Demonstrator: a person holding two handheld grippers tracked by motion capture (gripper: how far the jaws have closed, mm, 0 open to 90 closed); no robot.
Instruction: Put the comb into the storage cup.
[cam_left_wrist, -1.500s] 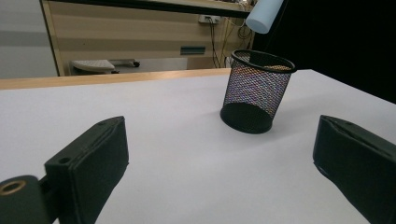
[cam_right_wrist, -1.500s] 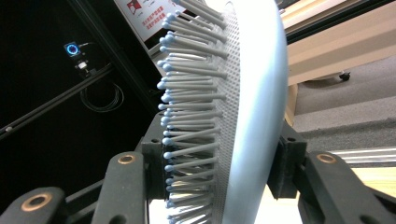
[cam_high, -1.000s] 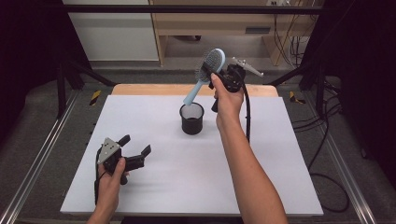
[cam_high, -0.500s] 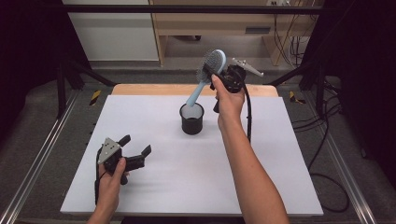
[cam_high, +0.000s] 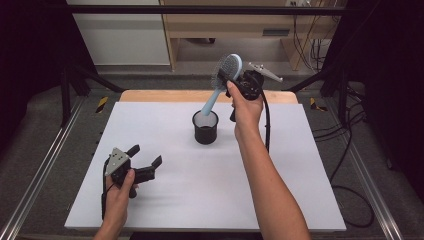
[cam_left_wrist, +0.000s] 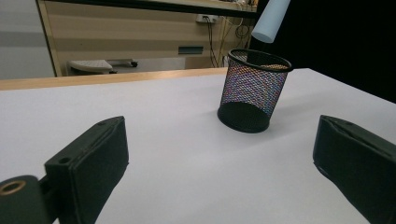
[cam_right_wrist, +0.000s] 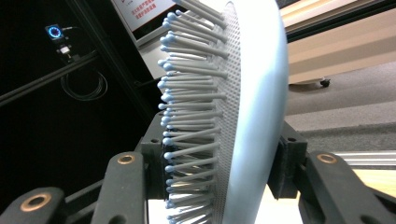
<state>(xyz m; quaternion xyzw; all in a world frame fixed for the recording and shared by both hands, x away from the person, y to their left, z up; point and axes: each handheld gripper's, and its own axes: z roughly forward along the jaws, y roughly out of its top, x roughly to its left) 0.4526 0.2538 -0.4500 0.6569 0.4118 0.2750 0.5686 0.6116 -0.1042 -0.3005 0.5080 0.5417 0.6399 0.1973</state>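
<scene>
Up at the far side of the table, the right gripper (cam_high: 239, 79) has its jaws closed on the head of a pale blue hairbrush (cam_high: 223, 80). In the right gripper view the two black jaws press on the brush head (cam_right_wrist: 243, 112) from either side, one against the bristle face, the other against the smooth back. From that grip the brush slopes down and away to the gripper's left, its handle end hanging just above the mouth of a black mesh cup (cam_high: 205, 127); I cannot tell whether it clears the rim or dips inside. The cup stands upright on the white table (cam_high: 300, 170), below and a little to the left of the right gripper.

Nearer the person, the left gripper (cam_high: 145, 162) is held low over the table with its jaws spread wide and nothing between them. Ahead of those jaws in the left gripper view, the mesh cup (cam_left_wrist: 254, 91) sits well apart, with the blue handle tip (cam_left_wrist: 271, 21) above it.
</scene>
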